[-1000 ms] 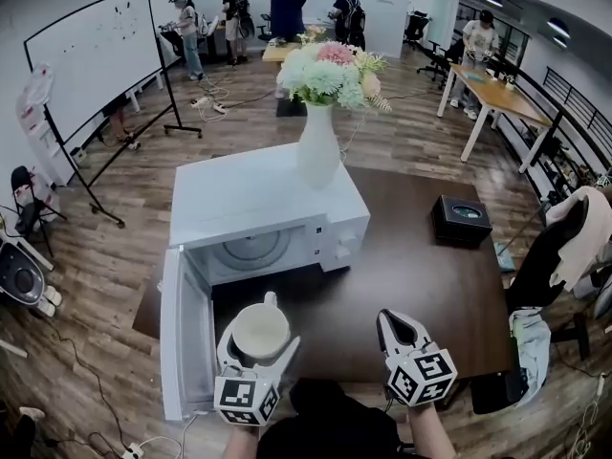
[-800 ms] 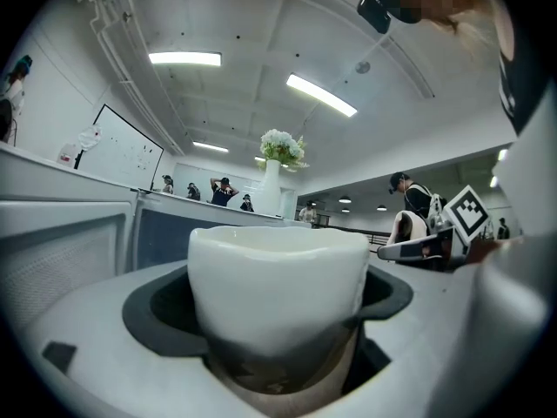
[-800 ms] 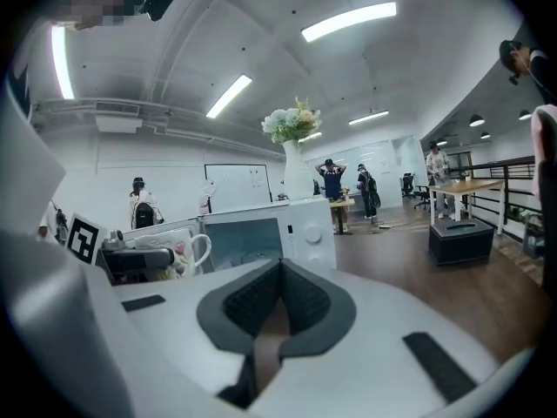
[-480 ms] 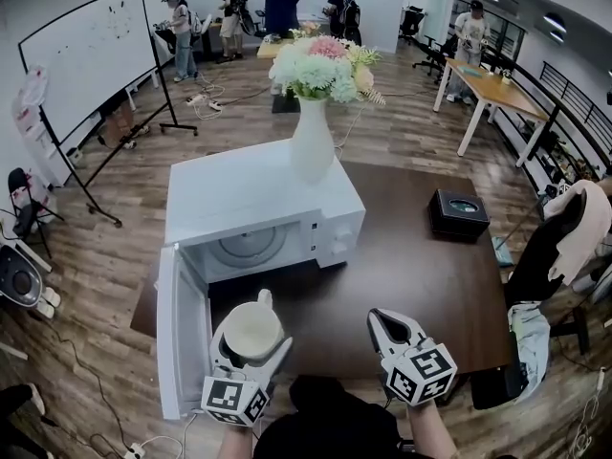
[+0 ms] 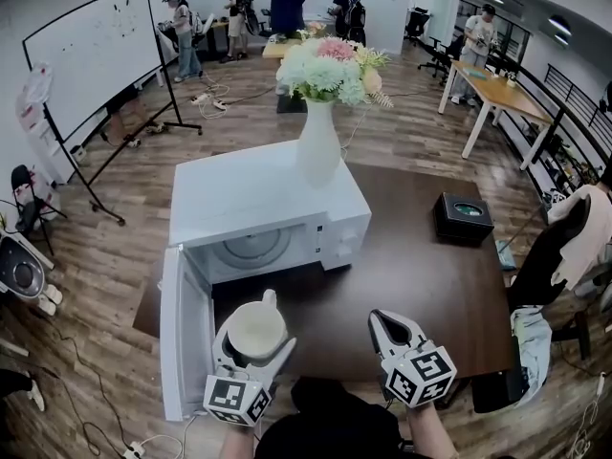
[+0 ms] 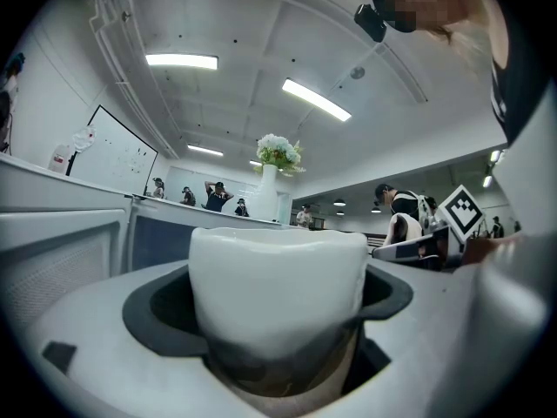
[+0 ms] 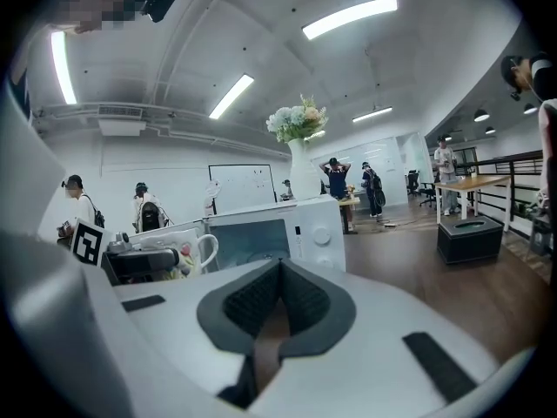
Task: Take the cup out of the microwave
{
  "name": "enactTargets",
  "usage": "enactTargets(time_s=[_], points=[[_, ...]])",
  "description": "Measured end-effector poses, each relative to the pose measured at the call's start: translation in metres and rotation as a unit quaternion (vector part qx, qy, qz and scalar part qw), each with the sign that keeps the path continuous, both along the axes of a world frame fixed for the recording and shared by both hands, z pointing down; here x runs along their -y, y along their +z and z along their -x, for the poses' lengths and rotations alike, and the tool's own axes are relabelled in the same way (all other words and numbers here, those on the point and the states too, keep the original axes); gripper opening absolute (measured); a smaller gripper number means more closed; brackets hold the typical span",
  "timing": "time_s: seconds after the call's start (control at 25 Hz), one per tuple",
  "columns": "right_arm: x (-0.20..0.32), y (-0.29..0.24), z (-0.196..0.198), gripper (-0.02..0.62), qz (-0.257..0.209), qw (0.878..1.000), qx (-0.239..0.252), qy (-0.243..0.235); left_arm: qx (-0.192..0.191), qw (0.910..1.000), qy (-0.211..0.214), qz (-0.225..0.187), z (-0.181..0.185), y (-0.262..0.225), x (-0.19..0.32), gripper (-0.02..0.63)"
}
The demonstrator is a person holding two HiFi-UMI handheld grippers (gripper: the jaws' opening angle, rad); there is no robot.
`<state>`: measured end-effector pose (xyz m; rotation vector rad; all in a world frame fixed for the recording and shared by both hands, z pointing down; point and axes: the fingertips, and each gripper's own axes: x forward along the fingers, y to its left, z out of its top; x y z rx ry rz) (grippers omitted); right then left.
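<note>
White maybe-floral cup [image 5: 256,330] in left gripper [image 5: 258,344]

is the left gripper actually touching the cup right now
Touching. The left gripper view shows the cup seated between the jaws of the left gripper, which close against its lower sides; the head view agrees.

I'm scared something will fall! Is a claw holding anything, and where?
The left claw holds the white cup by its round sides, below the rim, not by the handle. The right claw is shut and empty.
</note>
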<state>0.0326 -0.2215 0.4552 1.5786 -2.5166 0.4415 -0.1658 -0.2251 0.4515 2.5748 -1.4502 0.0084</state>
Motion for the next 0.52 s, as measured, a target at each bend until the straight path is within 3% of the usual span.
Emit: enactTargets(time_s=[0.52], points=[[0.009,0.013,0.005,-0.006,0.019,1.000,0.022,-0.004,-0.001,1.0000,-0.002,0.005,0.000,0.006,0.015,0.499]])
